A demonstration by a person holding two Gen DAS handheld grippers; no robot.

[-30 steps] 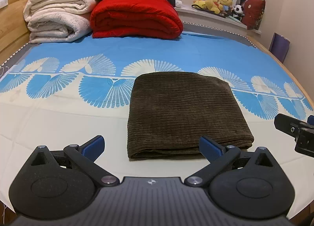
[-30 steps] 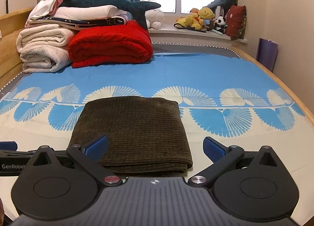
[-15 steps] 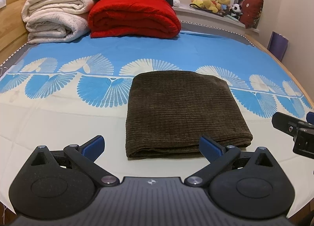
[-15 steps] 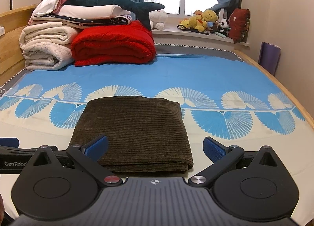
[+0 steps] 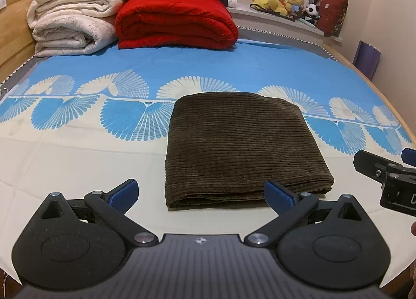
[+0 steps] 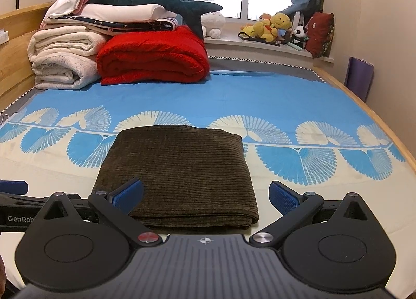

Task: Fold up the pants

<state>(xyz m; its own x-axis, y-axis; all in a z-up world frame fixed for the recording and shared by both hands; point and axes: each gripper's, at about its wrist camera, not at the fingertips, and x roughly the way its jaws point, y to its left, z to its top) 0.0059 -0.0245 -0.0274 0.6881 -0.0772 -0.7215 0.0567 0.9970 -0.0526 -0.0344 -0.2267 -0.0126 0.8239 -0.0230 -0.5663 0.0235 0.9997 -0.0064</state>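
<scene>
Folded brown corduroy pants [image 5: 241,143] lie flat on the bed sheet [image 5: 78,158], across the border where the blue fan print meets the plain cream area, well apart from the red quilt [image 5: 176,23] and the white blankets [image 5: 70,28] stacked at the headboard end; your left tongs [image 5: 200,192] hang spread wide and empty just short of the bundle's near edge; your right tongs [image 6: 205,195] are likewise spread wide and empty, their left pad [image 6: 128,195] in front of the pants' near left corner, though contact cannot be told; the pants form a tidy rectangle of several layers, so the folding appears finished or nearly so. Handling, as a judgement: the ribbed cloth looks thick, soft and fairly heavy for a garment, with a grippy nap, not slippery and not fragile; the layers will sag and slide apart if you lift a single ply; should you move it, pinch the whole stack at the two near corners, where the rounded folded edge shows.
</scene>
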